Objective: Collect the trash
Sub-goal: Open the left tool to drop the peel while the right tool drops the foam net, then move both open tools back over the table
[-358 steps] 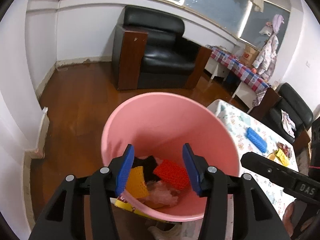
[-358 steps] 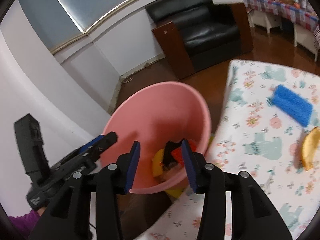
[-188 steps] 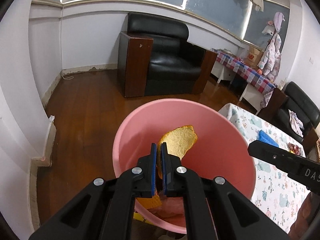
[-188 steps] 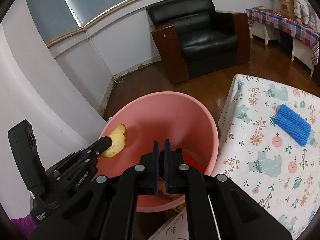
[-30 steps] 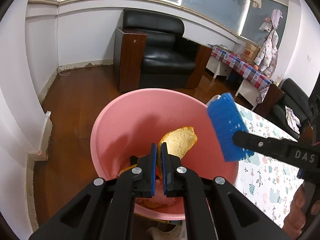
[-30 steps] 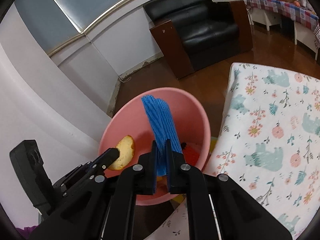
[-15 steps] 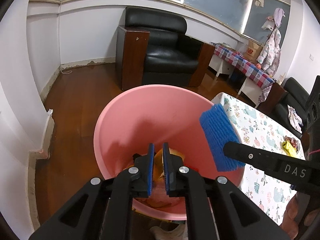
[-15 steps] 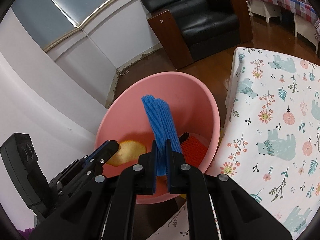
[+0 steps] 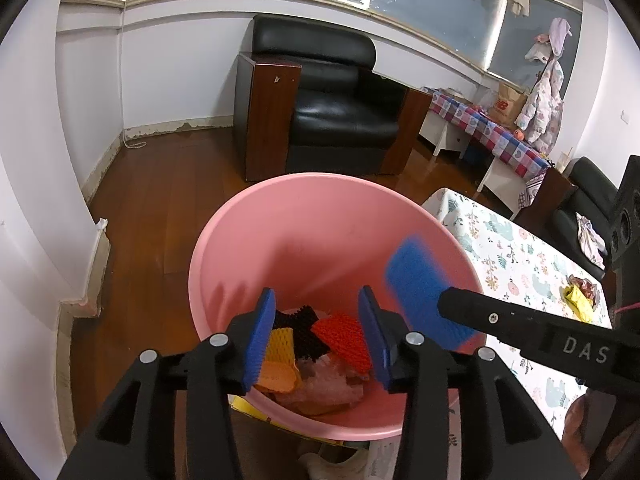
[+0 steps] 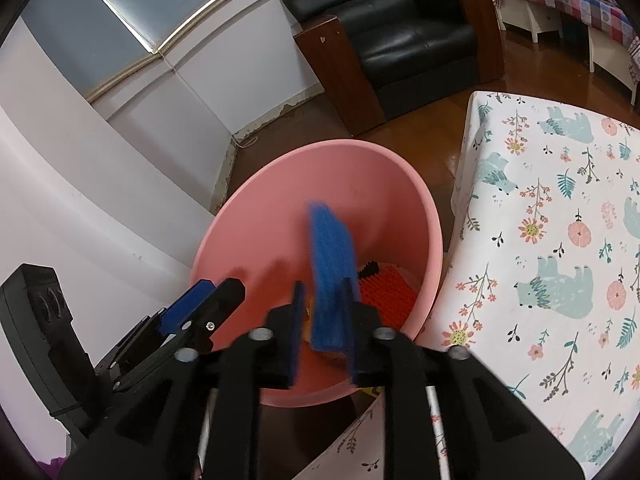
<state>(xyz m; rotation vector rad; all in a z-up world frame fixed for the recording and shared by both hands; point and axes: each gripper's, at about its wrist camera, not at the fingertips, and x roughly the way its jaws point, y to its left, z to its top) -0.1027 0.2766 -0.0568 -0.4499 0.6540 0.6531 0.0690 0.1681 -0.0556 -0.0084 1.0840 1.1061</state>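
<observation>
- Gone from the left gripper (image 9: 316, 334) is the orange peel it pinched 1 second ago; its jaws are spreading, nothing sits between them, and they hover over the pink bin (image 9: 280, 224).
- Inside the bin lie a yellow foam net (image 9: 280, 344), a black foam net (image 9: 302, 328), a red foam net (image 9: 344, 334) and crumpled clear plastic (image 9: 324, 384).
- Further right, the right gripper (image 10: 324, 324) is over the bin too, its jaws opening; the blue foam net (image 10: 330, 264) stands upright and blurred between them, against the right pad and clear of the left.
- At the far right, the floral tablecloth (image 10: 560, 240) covers the table beside the bin, and a yellow wrapper (image 9: 578, 302) lies on it, well apart from the bin.
</observation>
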